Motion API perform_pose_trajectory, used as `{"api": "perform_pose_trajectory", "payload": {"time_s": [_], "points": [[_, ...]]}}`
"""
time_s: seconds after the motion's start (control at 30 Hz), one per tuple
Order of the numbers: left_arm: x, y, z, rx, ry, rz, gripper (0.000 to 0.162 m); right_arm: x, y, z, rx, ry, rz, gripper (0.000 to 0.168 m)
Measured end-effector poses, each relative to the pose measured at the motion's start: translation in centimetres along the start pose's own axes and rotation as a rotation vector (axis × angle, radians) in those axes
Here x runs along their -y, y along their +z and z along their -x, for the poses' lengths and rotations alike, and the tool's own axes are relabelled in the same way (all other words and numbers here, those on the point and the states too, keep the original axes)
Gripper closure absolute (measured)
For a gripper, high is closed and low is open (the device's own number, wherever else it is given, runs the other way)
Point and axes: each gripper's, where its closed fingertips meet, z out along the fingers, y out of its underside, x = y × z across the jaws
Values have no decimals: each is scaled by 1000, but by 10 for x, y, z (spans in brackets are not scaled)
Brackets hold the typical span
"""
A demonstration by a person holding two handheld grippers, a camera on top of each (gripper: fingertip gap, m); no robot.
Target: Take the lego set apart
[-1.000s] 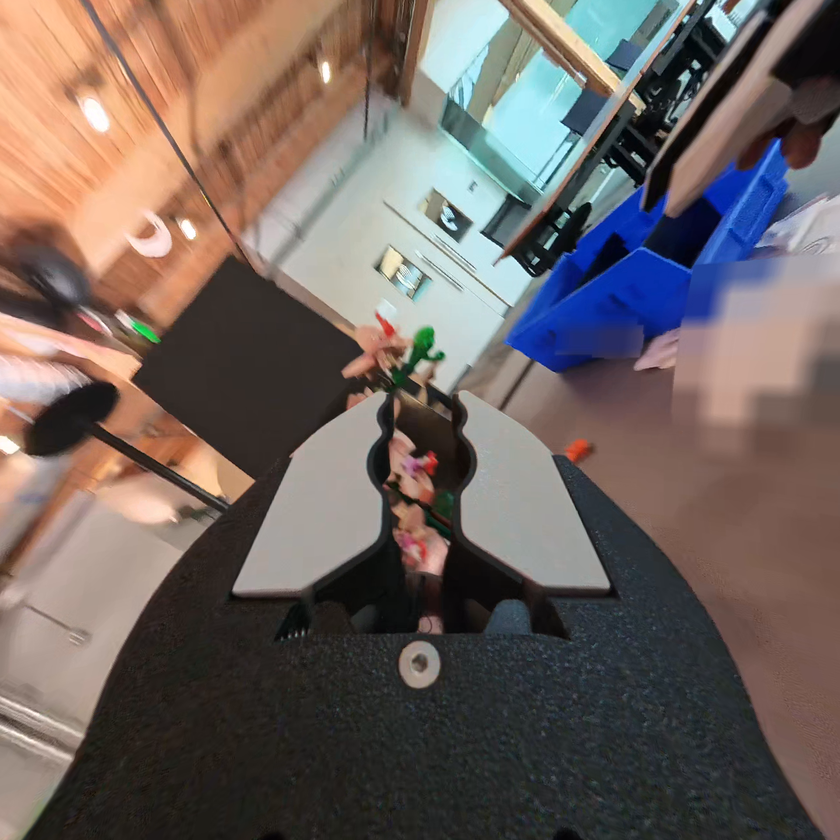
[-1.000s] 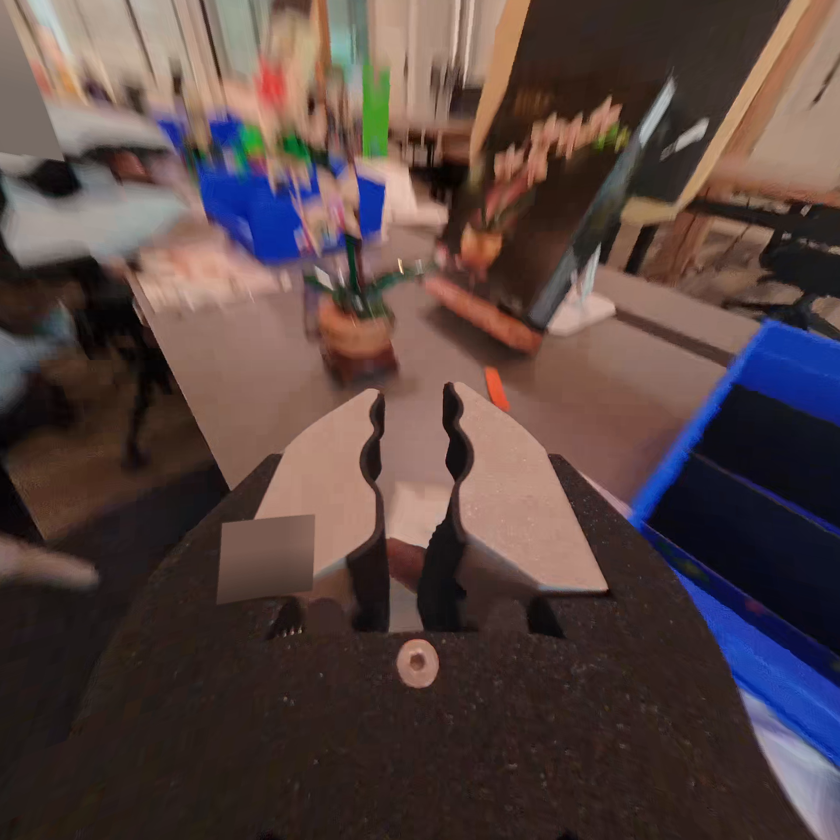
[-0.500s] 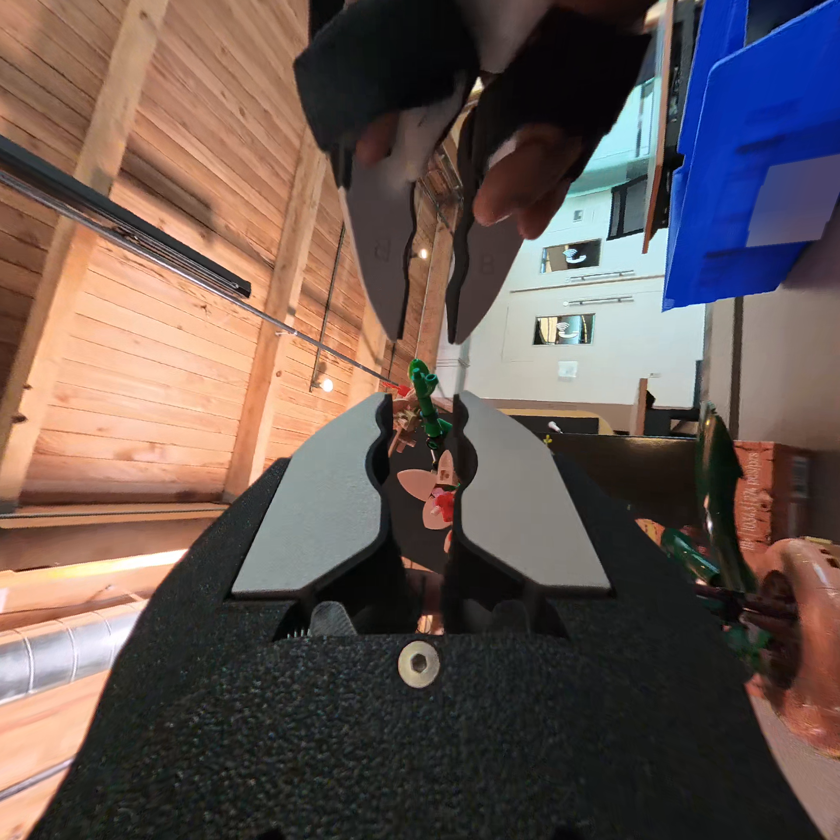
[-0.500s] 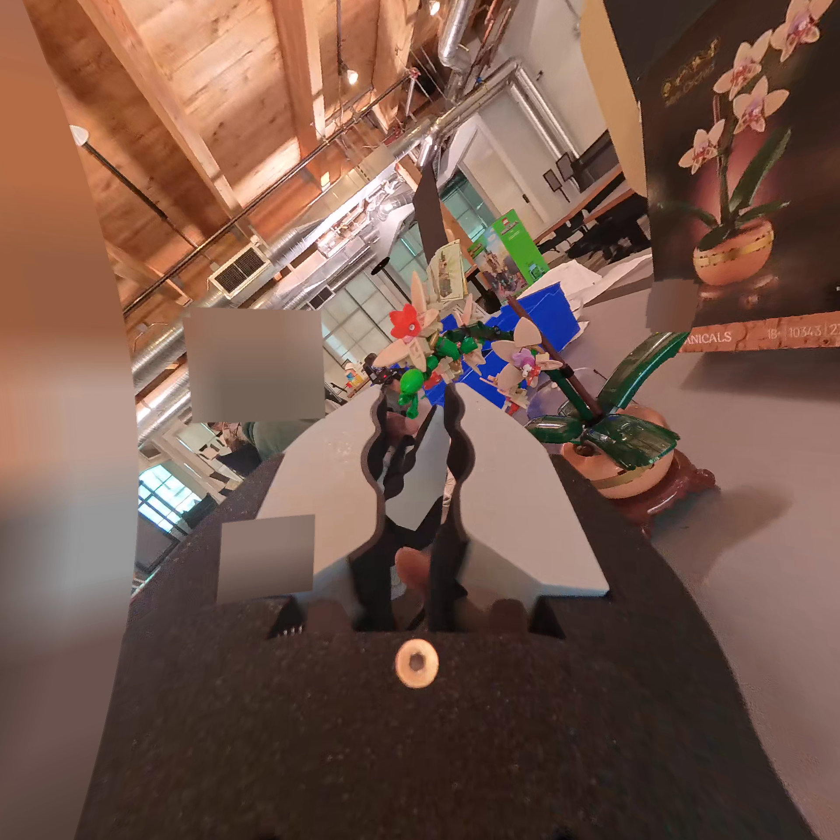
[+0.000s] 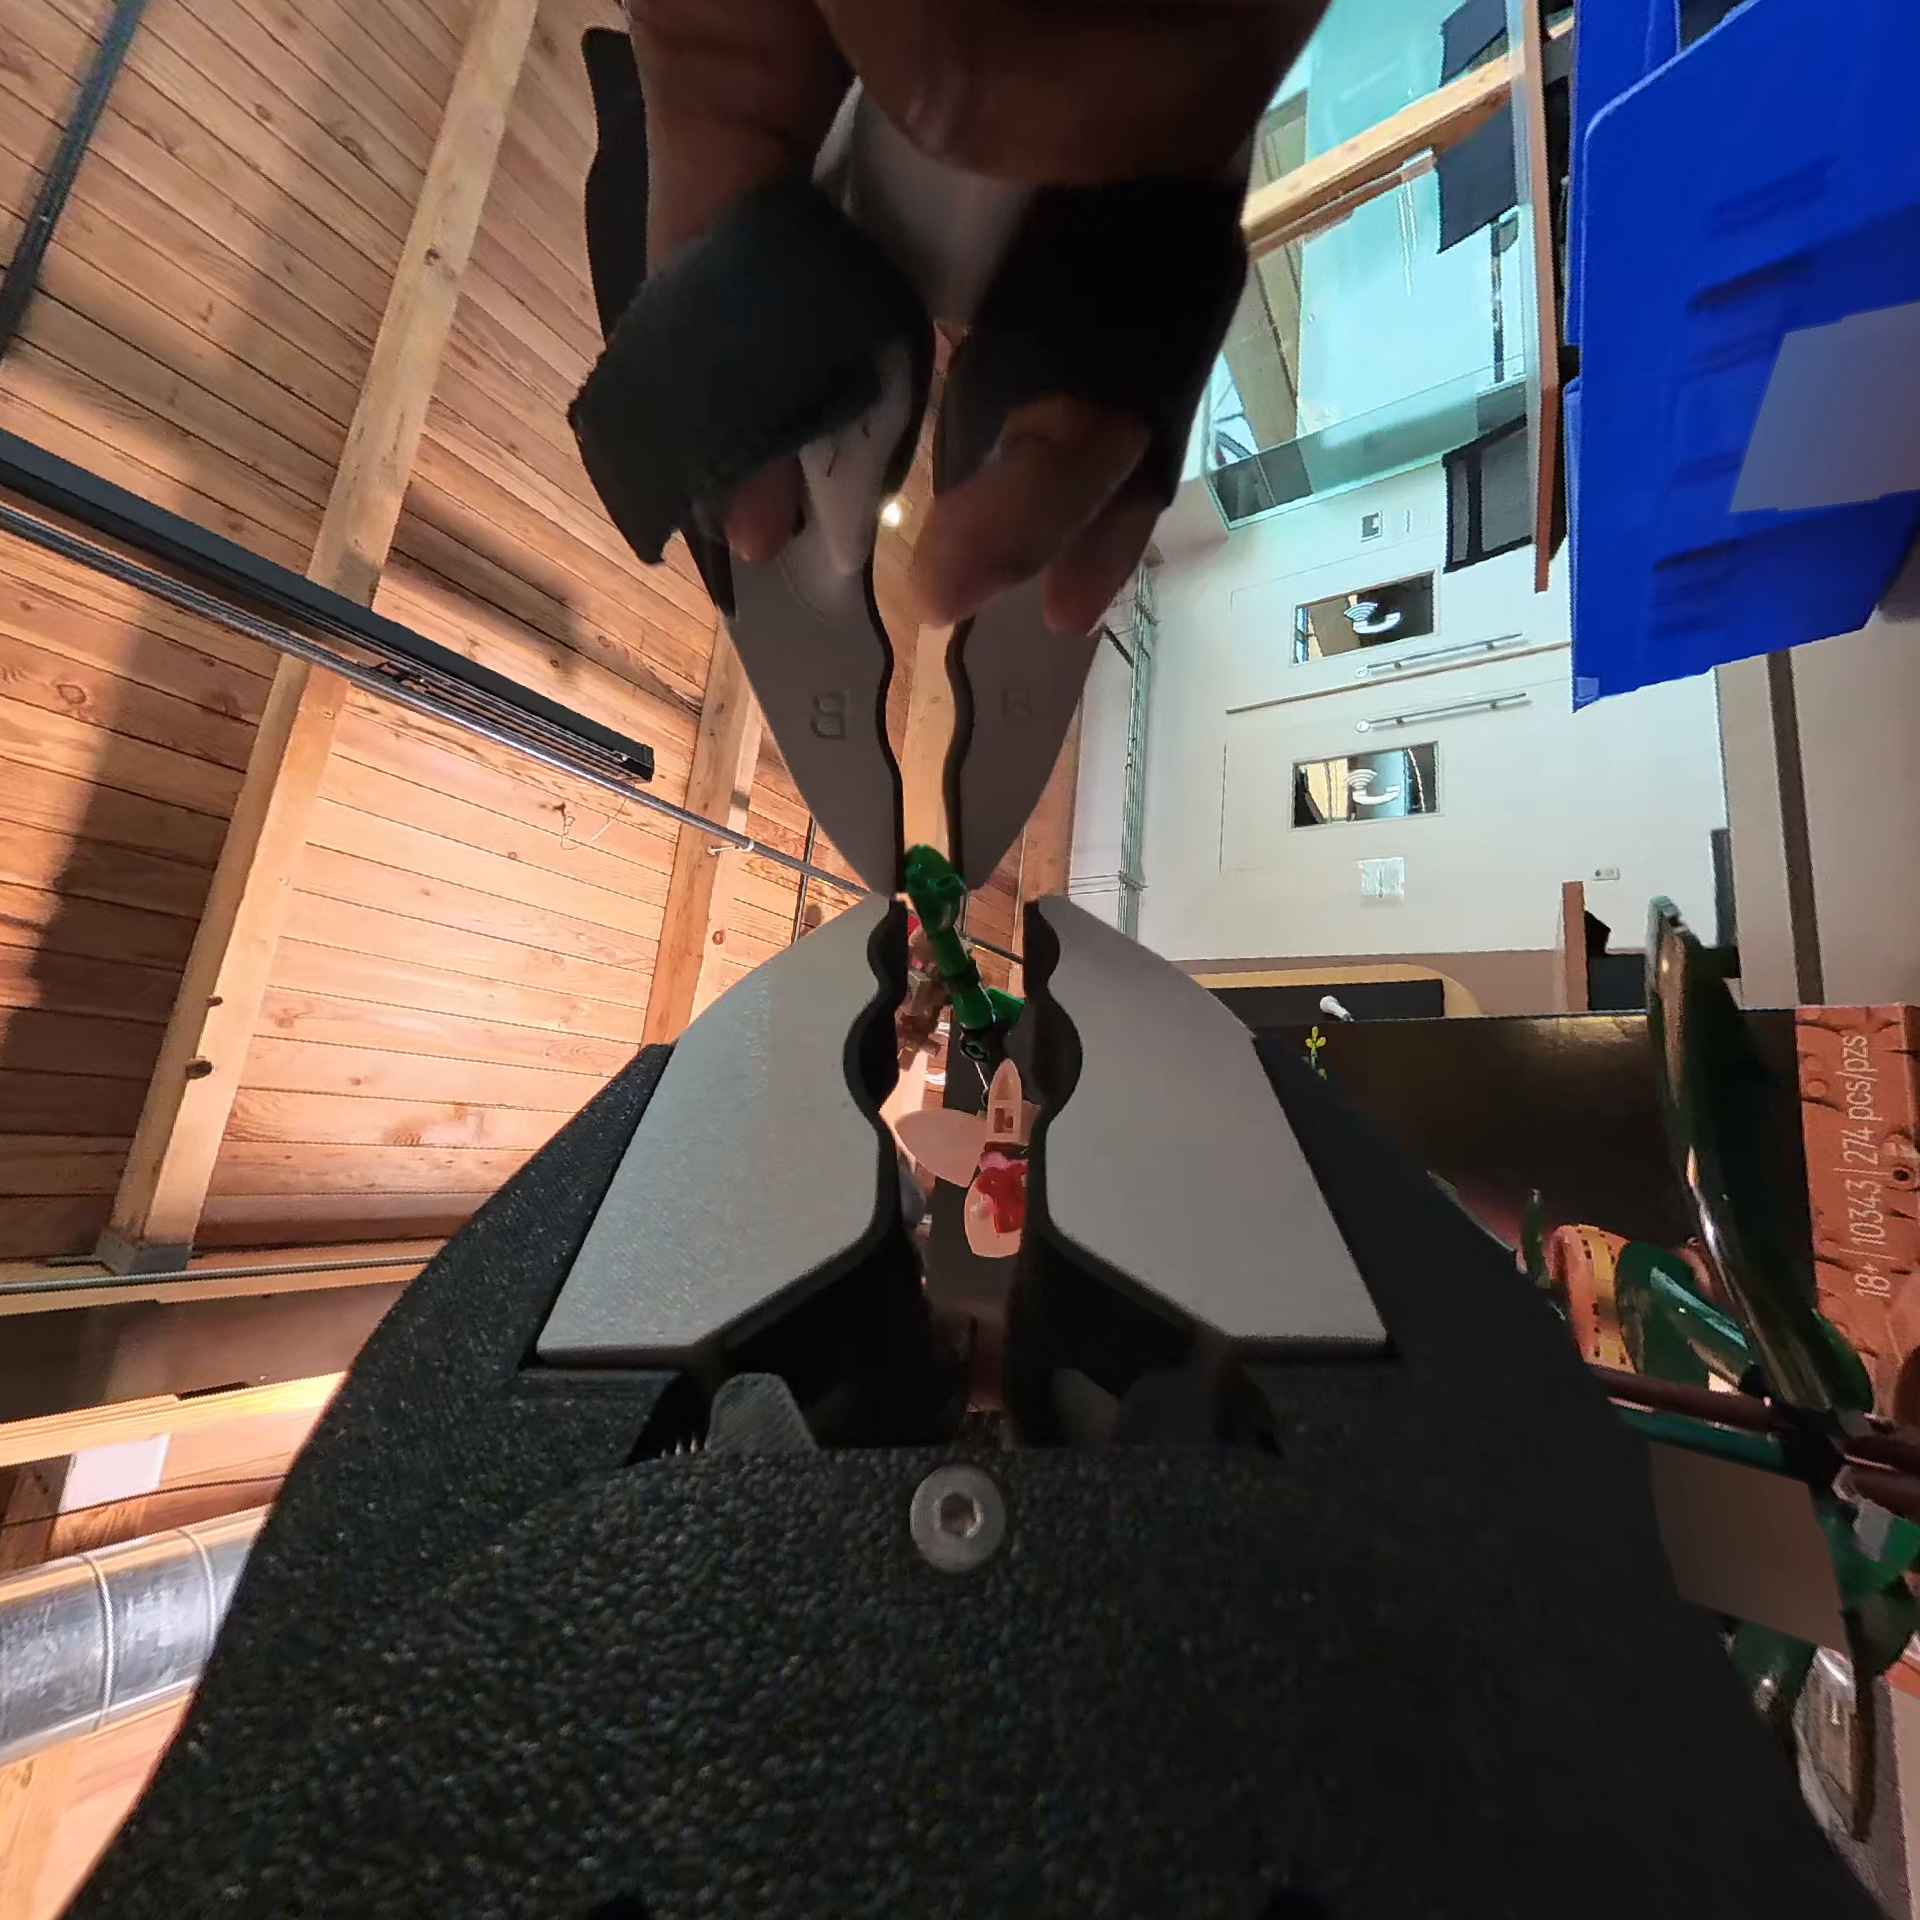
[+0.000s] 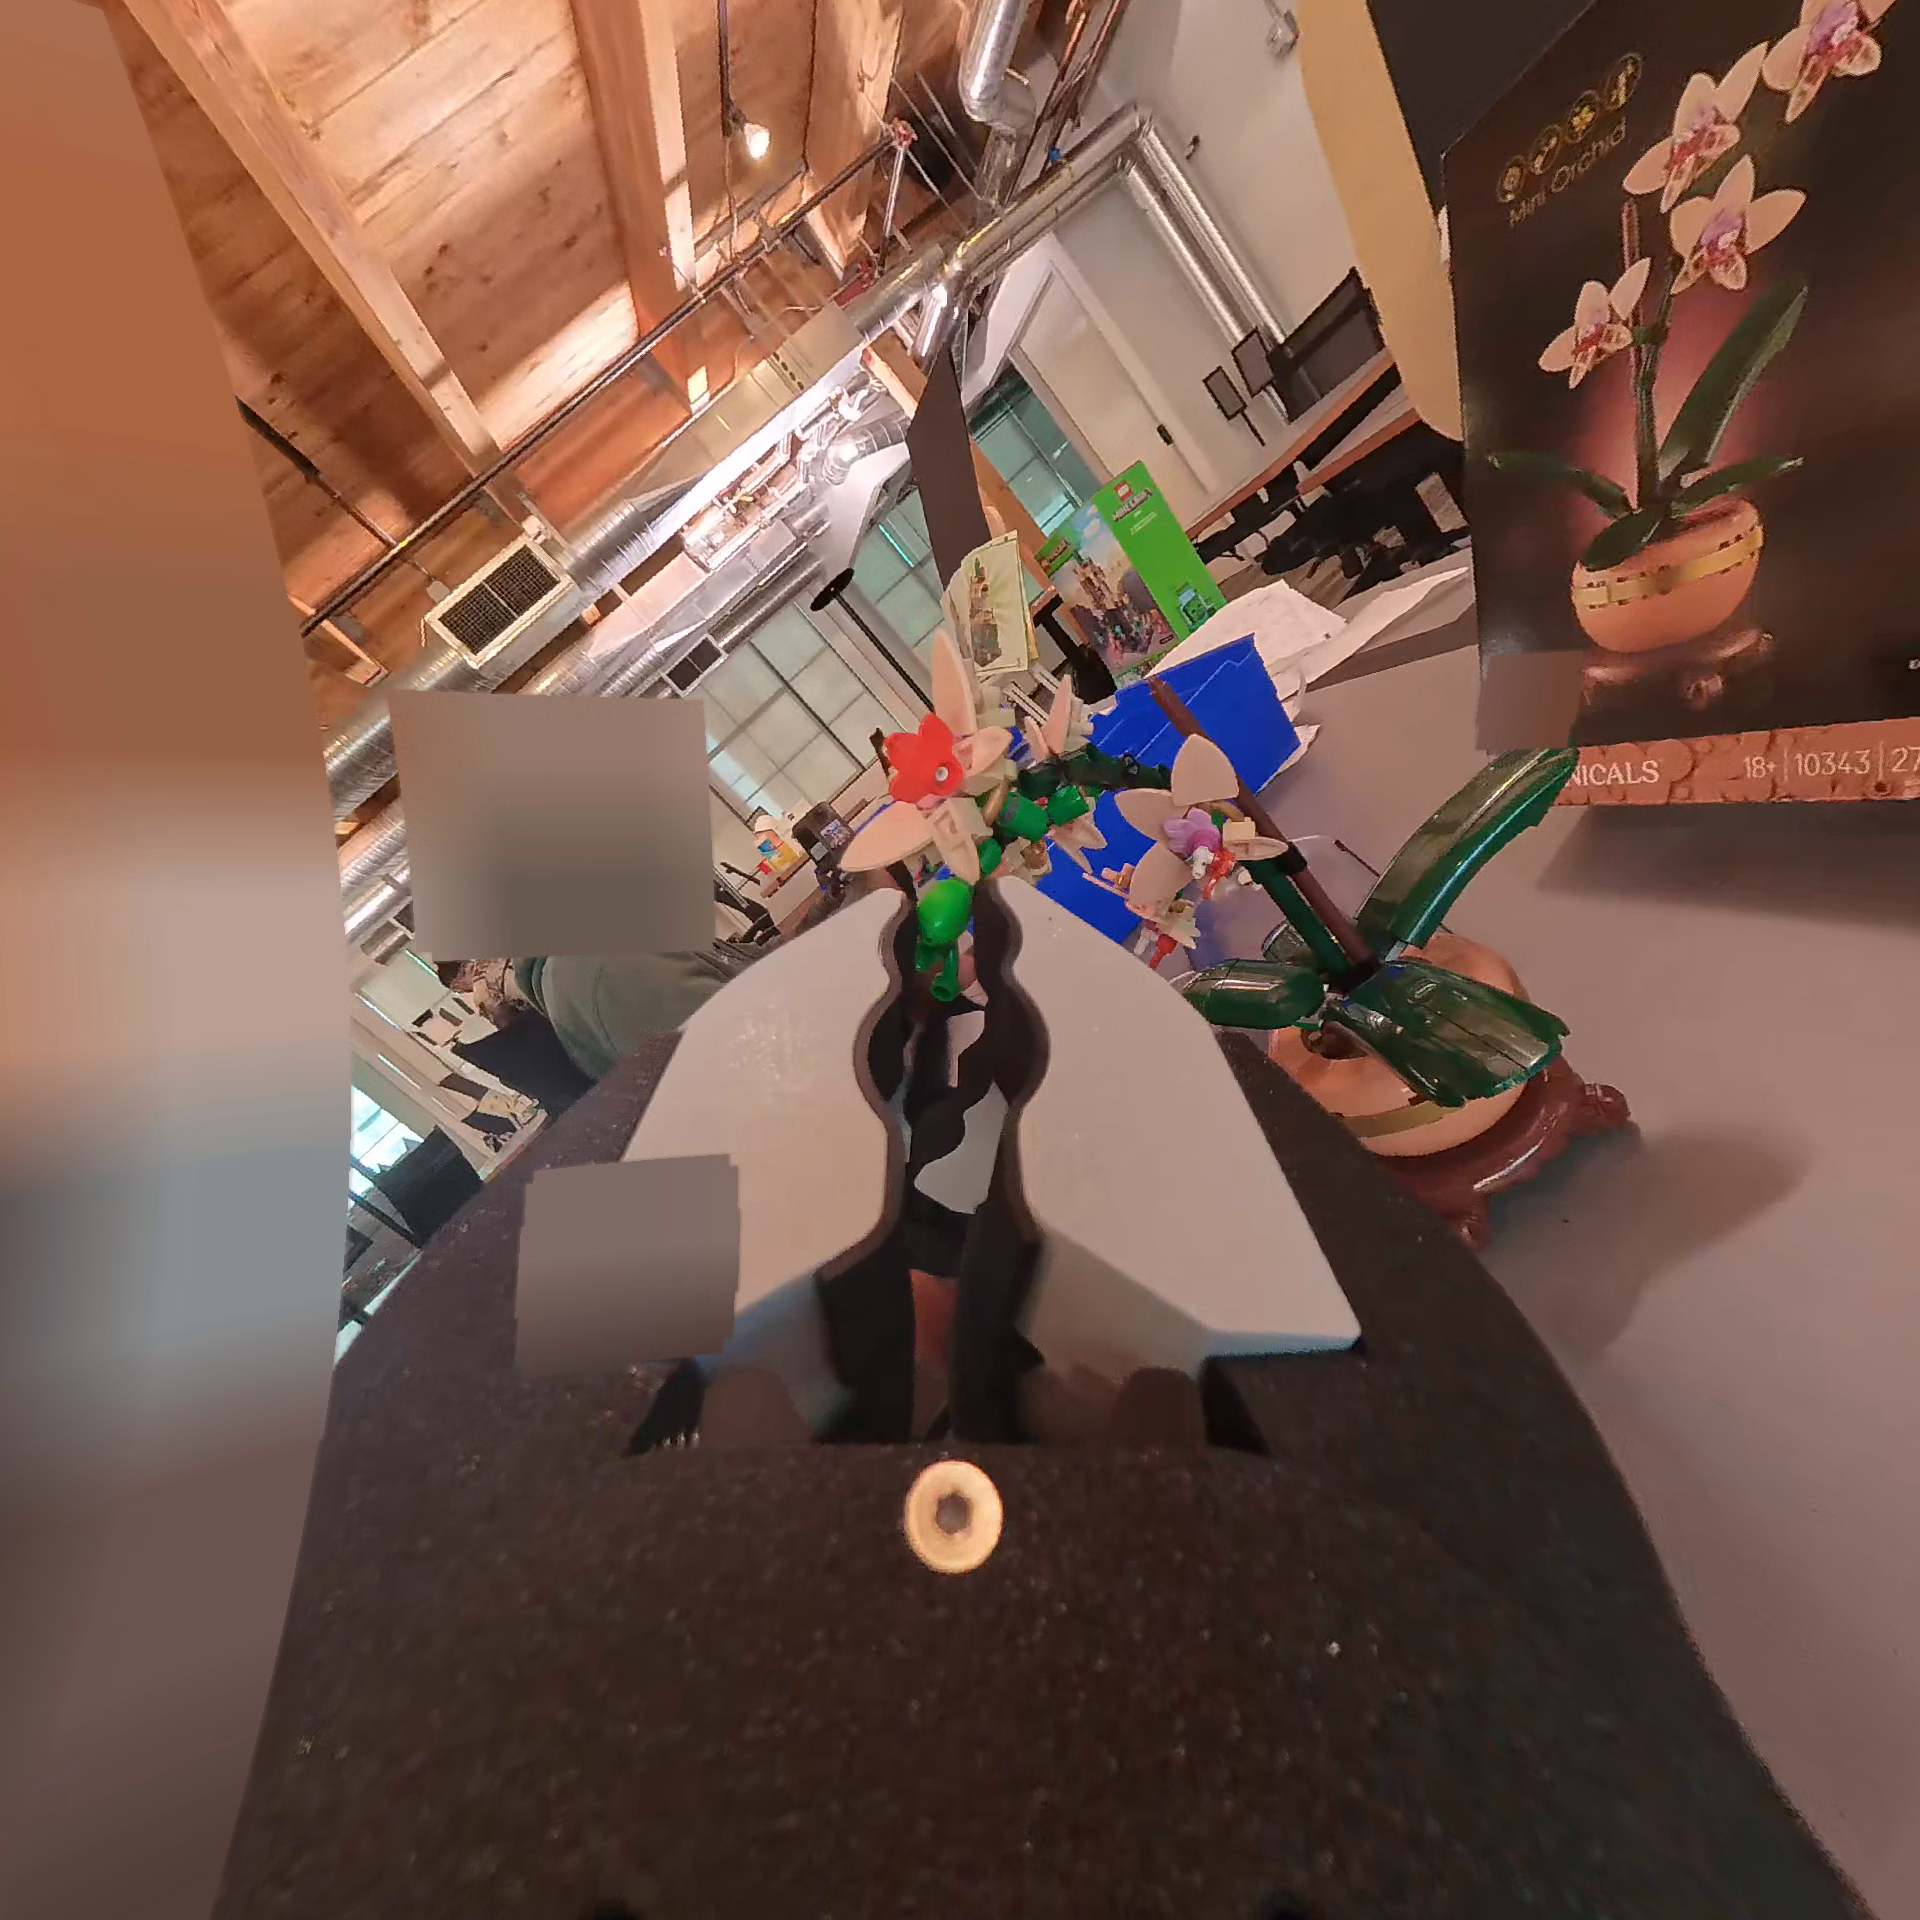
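Up off the bench | my left gripper [image 5: 961, 914] is clamped on the flower stem [image 5: 951, 961] | my right gripper [image 6: 948, 894] pinches its green tip [image 6: 940, 920] | step: pull tip off | next: tug straight, gently

The lego orchid [image 6: 1049, 831] is hard plastic: glossy dark green leaves [image 6: 1455, 1023], matt cream petals, a shiny tan pot [image 6: 1382, 1101]. Both gripper bodies look rough, grainy black, their fingers [image 5: 727, 1153] smooth matt grey, with a bare metal screw [image 5: 956, 1522]. The table [image 6: 1714, 1039] is matt grey. The box [image 6: 1683, 343] is printed card. Beams overhead are bare wood.
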Motion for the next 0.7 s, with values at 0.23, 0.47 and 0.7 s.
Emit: {"api": "perform_pose_trajectory", "payload": {"time_s": [0.23,0.47,0.7], "points": [[-4,6,0,-2,18,9,144,-2,0,1,-34,-100,50,159],[-4,11,3,-20,-34,22,156,2,-2,0,-142,-403,110,160],[-10,11,7,-24,-73,46,157,12,-4,8,-291,-984,135,168]]}}
